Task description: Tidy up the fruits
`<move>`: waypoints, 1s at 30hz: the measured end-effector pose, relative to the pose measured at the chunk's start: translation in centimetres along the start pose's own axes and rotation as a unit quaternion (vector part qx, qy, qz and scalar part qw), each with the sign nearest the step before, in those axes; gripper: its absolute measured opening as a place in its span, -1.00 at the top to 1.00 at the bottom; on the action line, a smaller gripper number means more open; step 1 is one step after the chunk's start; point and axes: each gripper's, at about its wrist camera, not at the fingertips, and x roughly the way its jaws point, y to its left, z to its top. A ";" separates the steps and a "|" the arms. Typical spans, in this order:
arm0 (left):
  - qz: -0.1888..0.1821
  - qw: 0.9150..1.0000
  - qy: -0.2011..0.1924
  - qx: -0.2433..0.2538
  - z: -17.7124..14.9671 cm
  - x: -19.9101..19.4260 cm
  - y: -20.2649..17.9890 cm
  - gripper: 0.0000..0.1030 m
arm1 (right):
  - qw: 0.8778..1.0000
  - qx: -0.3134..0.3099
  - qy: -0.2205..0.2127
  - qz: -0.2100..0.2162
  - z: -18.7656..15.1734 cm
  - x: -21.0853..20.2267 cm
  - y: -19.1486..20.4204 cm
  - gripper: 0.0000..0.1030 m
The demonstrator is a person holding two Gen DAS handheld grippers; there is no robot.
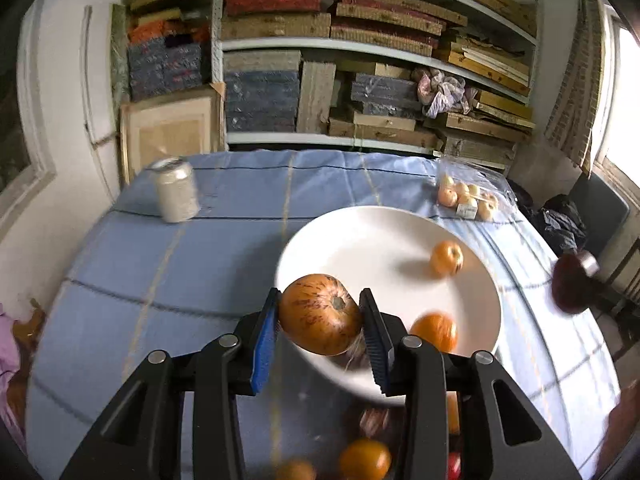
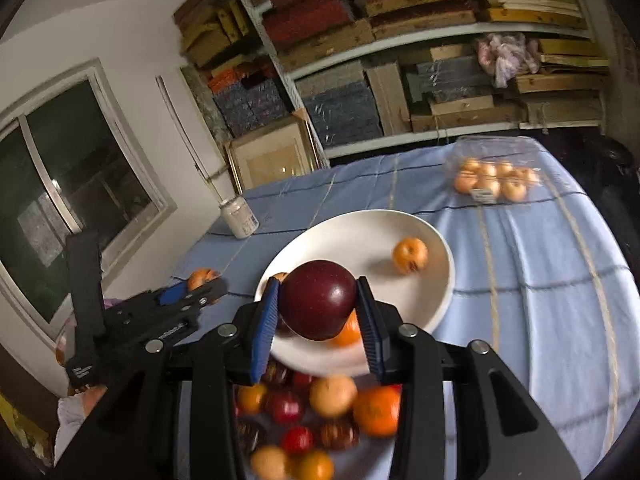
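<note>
Tilting downward over the plate (image 2: 440, 264), both tongs (image 1: 320, 316) (image 2: 318, 304) gripping fruit.

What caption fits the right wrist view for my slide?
Right gripper clamps a dark red apple above the white plate.

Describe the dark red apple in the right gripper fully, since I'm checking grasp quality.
The dark red apple is round, glossy, deep maroon with faint speckles and a highlight on its skin. It sits clamped between the blue ribbed pads of the right gripper, one on each flank, raised above the near rim of the white bowl. No stem shows. The left wrist view catches it blurred at the right edge.
</note>
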 end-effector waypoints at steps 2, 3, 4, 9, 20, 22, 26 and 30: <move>-0.007 1.000 0.024 -0.005 0.7 2.7 -0.6 0.23 | 0.999 0.012 0.027 -0.015 0.2 4.0 -0.9 0.28; -0.005 0.999 0.039 -0.004 0.8 4.6 -1.0 0.23 | 0.999 0.019 0.037 -0.019 0.0 5.4 -1.5 0.28; -0.003 0.999 0.046 -0.004 0.7 5.5 -1.2 0.23 | 0.998 0.025 0.047 -0.023 -0.3 6.7 -2.2 0.28; -0.006 0.998 0.062 0.005 0.1 9.0 -1.5 0.20 | 0.996 0.036 0.068 -0.050 -1.5 9.9 -4.2 0.28; 0.030 0.999 0.001 0.035 -0.1 6.9 -3.0 -0.35 | 0.996 0.002 0.032 -0.089 -1.8 9.0 -3.8 0.16; 0.037 0.999 -0.008 0.033 -0.1 6.0 -2.9 -0.40 | 0.996 0.001 0.025 -0.088 -1.8 8.4 -3.6 0.12; 0.053 0.998 -0.029 0.032 -0.7 3.9 -2.5 -0.47 | 0.997 0.002 0.007 -0.081 -2.0 6.5 -3.1 0.09; 0.071 0.996 -0.048 0.023 -2.1 1.3 -1.7 -0.53 | 0.997 0.003 -0.011 -0.075 -3.1 4.3 -2.4 -0.02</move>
